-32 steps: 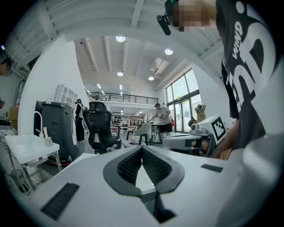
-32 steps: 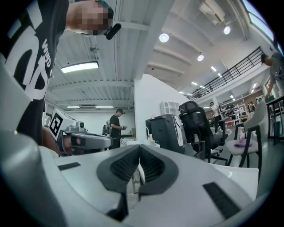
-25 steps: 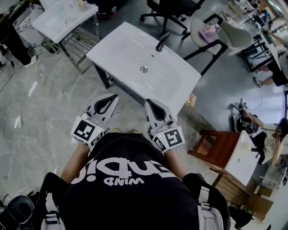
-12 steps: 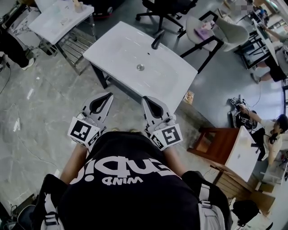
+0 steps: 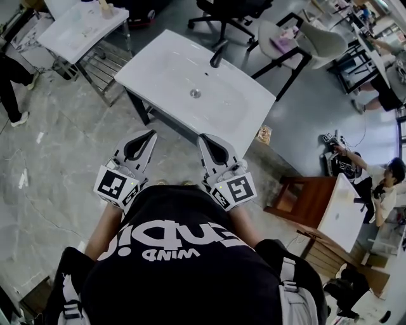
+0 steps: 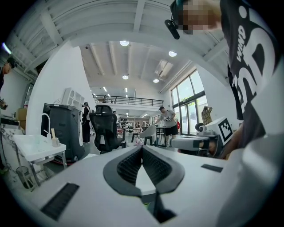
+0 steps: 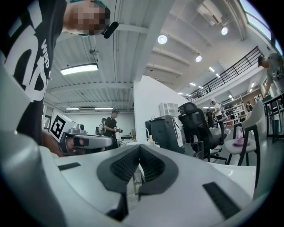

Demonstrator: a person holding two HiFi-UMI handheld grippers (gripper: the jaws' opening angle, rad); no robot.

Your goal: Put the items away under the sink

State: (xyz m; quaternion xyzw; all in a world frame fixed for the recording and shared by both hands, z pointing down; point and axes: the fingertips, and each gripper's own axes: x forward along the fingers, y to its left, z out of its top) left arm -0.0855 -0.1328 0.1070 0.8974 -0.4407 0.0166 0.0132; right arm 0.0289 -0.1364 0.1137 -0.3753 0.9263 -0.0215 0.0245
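A grey marbled floor [image 5: 57, 165] fills most of the head view. On it, straight ahead of the person, stands the white sink [image 5: 158, 63] on a dark frame, set at a slant. It has a black tap [image 5: 217, 54] at its far edge and a drain [image 5: 195, 92] in the bowl. The space under it cannot be seen from above. A small packet [image 5: 264, 134] lies on the floor by the sink's right corner.

Further off to the left is a second white table [image 5: 70, 28] with a small bottle [image 5: 104, 7] on it. A black office chair [image 5: 222, 9] and a grey chair [image 5: 317, 41] stand beyond the sink. A brown wooden stand [image 5: 311, 206] is at the right.

The left claw [image 5: 152, 134] and right claw [image 5: 203, 137] are held level, side by side but apart, just short of the sink's near edge. In the left gripper view the left claw [image 6: 142, 147] is clenched, tips meeting, with nothing in it. In the right gripper view the right claw [image 7: 140, 146] is likewise clenched and empty.
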